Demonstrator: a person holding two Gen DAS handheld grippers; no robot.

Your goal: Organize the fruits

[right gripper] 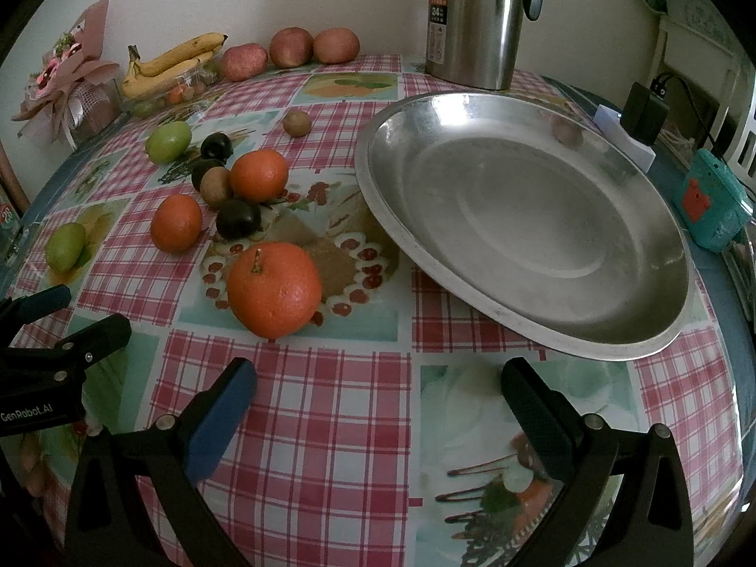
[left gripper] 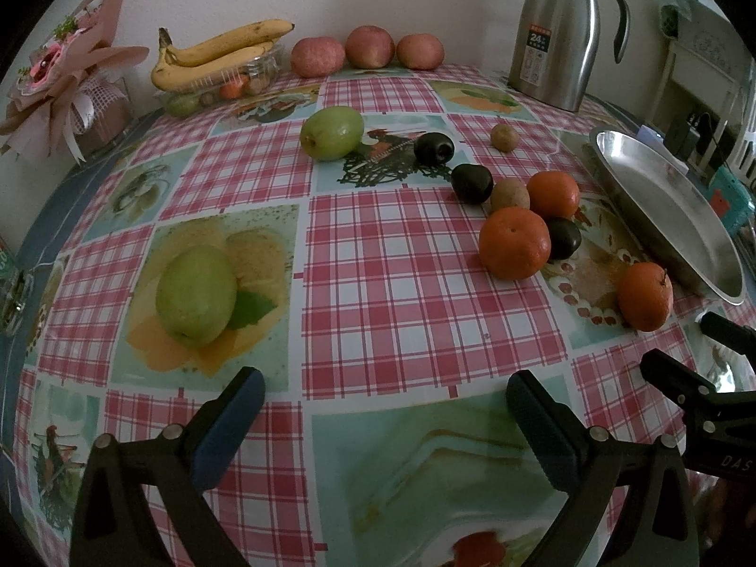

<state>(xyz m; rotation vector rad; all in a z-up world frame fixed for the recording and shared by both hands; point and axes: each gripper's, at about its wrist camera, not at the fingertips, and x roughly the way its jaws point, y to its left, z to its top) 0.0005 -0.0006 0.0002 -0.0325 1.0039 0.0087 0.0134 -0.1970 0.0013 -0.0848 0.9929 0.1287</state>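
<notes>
Left gripper [left gripper: 385, 392] spread wide, nothing held, above bare checked tablecloth [left gripper: 378, 245]. Right gripper [right gripper: 378, 382] likewise wide apart and empty, just short of nearest orange [right gripper: 274, 289] and metal dish [right gripper: 524, 236]. Beyond, a loose cluster left of dish: two more oranges [right gripper: 176, 223] [right gripper: 259, 176], brown kiwis [right gripper: 215, 185], dark plums [right gripper: 238, 219]. Farther left, two green fruits [left gripper: 196, 295] [left gripper: 332, 133] well apart. At far edge by wall, three red apples [left gripper: 369, 47] in a row, bananas [left gripper: 222, 49] over clear box, steel thermos jug [left gripper: 560, 33], pink bouquet [left gripper: 61, 80]. Dish empty.
</notes>
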